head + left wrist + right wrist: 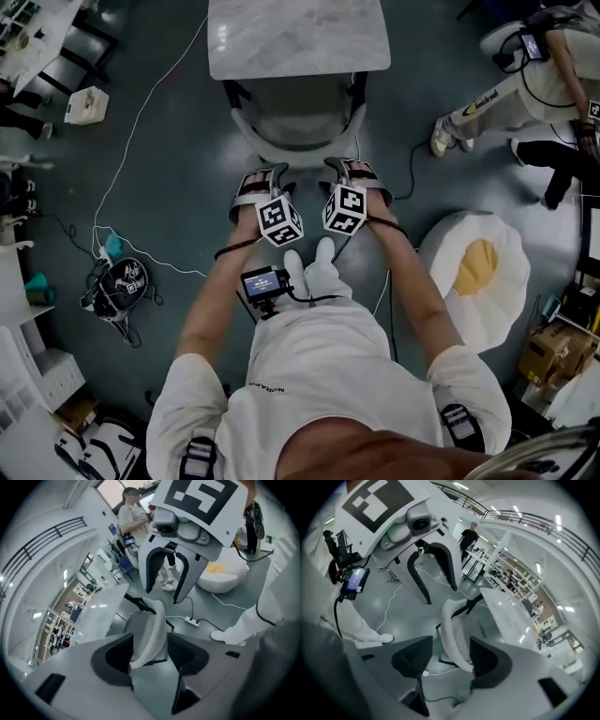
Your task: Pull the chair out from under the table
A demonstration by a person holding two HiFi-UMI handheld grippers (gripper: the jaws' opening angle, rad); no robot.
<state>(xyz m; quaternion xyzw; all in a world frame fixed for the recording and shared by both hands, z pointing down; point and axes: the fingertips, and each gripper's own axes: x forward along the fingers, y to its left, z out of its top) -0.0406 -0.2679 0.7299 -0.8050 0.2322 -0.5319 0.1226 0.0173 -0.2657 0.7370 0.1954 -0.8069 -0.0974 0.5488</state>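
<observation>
A grey chair stands pushed in under the white marble table, its curved backrest rim facing me. My left gripper and right gripper hang side by side at that rim. In the left gripper view the jaws of the left gripper stand open around the pale backrest edge, which lies close to the left pad. The right gripper is open too, and the backrest edge runs between its pads, nearer the right one.
A white beanbag with a yellow centre lies on the floor to the right. A seated person is at the far right. Cables, a power strip and a black headset lie at left. A small camera hangs at my chest.
</observation>
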